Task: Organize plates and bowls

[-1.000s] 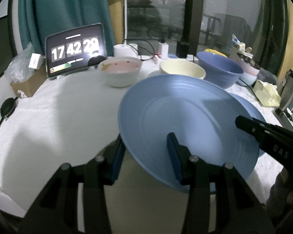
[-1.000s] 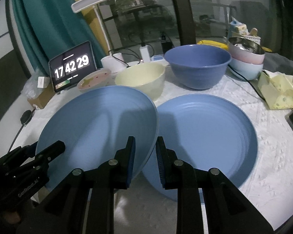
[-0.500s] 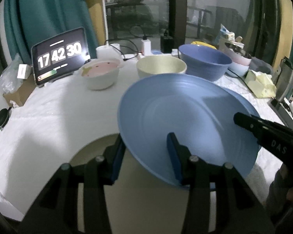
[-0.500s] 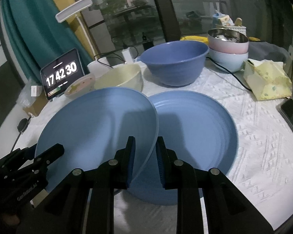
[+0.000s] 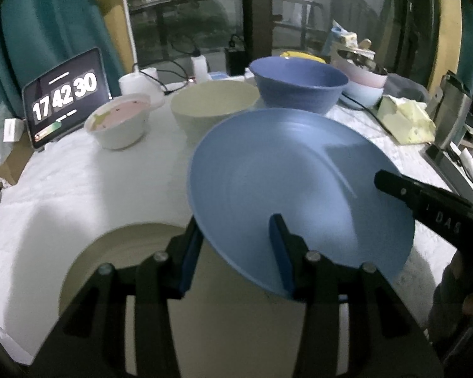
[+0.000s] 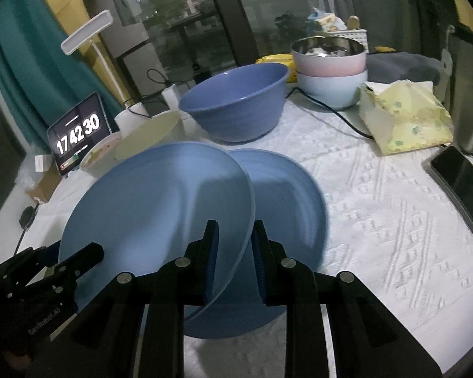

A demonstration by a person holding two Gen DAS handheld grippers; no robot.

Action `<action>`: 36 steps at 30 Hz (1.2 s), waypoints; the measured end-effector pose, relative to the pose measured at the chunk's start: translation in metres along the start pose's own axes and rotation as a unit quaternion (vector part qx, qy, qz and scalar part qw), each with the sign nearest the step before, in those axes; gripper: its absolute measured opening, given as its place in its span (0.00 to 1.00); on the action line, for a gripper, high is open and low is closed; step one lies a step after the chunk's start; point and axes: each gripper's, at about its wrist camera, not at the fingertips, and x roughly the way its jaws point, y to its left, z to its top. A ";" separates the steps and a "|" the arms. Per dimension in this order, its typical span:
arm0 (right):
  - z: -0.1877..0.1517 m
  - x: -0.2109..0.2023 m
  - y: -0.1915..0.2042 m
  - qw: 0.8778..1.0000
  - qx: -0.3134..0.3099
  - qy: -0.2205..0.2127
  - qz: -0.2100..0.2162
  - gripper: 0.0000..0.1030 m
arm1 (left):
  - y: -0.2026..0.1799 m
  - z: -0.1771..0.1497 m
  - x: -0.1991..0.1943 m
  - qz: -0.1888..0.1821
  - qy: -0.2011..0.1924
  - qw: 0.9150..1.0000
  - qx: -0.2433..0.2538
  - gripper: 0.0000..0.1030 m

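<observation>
Both grippers hold one light blue plate [image 5: 299, 189] tilted above the table. My left gripper [image 5: 236, 249] is shut on its near left rim, one finger under and one on top. My right gripper [image 6: 235, 236] is shut on its right rim. The held plate [image 6: 160, 208] overlaps a second light blue plate [image 6: 287, 195] that lies flat on the white cloth. Behind them stand a dark blue bowl [image 6: 236, 104], a cream bowl [image 5: 211, 107] and a white bowl with a pink inside [image 5: 119, 119].
Stacked pink and pale blue bowls [image 6: 331, 72] stand at the back right, beside a yellow tissue pack [image 6: 406, 116]. A phone [image 6: 457, 170] lies at the right edge. A tablet clock [image 5: 63, 97], a lamp [image 6: 88, 31] and cables line the back.
Both grippers have carried the held plate to the right, and it now covers more of the plate lying on the cloth. Their grips have not changed.
</observation>
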 end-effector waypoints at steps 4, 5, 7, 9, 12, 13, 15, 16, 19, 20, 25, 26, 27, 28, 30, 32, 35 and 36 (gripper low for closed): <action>0.002 0.000 -0.012 1.000 0.007 -0.001 -0.005 0.23 | -0.009 0.002 0.006 -0.005 0.006 1.000 0.008 0.43; 0.002 0.000 -0.014 1.000 0.008 -0.001 -0.006 0.23 | -0.011 0.002 0.007 -0.007 0.008 1.000 0.009 0.43; 0.003 0.001 -0.019 1.000 0.012 -0.001 -0.008 0.23 | -0.016 0.002 0.011 -0.009 0.012 1.000 0.013 0.43; 0.003 0.001 -0.023 1.000 0.015 0.000 -0.011 0.23 | -0.020 0.003 0.014 -0.011 0.014 1.000 0.016 0.43; 0.003 0.002 -0.029 1.000 0.020 0.001 -0.015 0.23 | -0.026 0.004 0.019 -0.014 0.018 1.000 0.020 0.43; 0.004 0.002 -0.030 1.000 0.021 0.001 -0.016 0.23 | -0.027 0.004 0.020 -0.015 0.020 0.999 0.022 0.43; 0.004 0.003 -0.032 1.000 0.023 0.001 -0.019 0.23 | -0.030 0.004 0.023 -0.017 0.023 0.999 0.025 0.43; 0.004 0.003 -0.034 0.999 0.024 0.002 -0.021 0.23 | -0.031 0.004 0.025 -0.018 0.025 0.999 0.026 0.43; 0.006 0.004 -0.039 0.999 0.029 0.001 -0.022 0.23 | -0.034 0.005 0.030 -0.022 0.034 0.999 0.027 0.43; 0.006 0.003 -0.039 0.999 0.029 0.001 -0.023 0.23 | -0.035 0.006 0.032 -0.023 0.036 0.999 0.027 0.44; 0.010 0.003 -0.043 0.999 0.033 -0.001 -0.026 0.23 | -0.034 0.008 0.036 -0.032 0.047 0.998 0.019 0.44; 0.010 0.003 -0.042 0.999 0.032 -0.002 -0.028 0.23 | -0.033 0.008 0.036 -0.031 0.049 0.998 0.017 0.44; 0.010 0.002 -0.041 0.999 0.032 -0.002 -0.030 0.23 | -0.032 0.008 0.036 -0.031 0.049 0.998 0.015 0.44; 0.011 0.001 -0.040 0.999 0.031 -0.005 -0.037 0.23 | -0.031 0.008 0.035 -0.031 0.048 0.998 0.014 0.45; 0.011 -0.002 -0.039 0.998 0.028 -0.010 -0.058 0.28 | -0.029 0.009 0.031 -0.030 0.039 0.999 0.013 0.46; 0.013 -0.007 -0.038 0.997 0.026 -0.018 -0.067 0.28 | -0.027 0.009 0.026 -0.031 0.031 0.999 0.012 0.46; 0.015 -0.011 -0.034 0.997 0.021 -0.024 -0.074 0.28 | -0.023 0.008 0.021 -0.034 0.025 0.999 0.008 0.46; 0.015 -0.013 -0.032 0.997 0.019 -0.026 -0.076 0.28 | -0.021 0.007 0.019 -0.034 0.024 0.999 0.006 0.46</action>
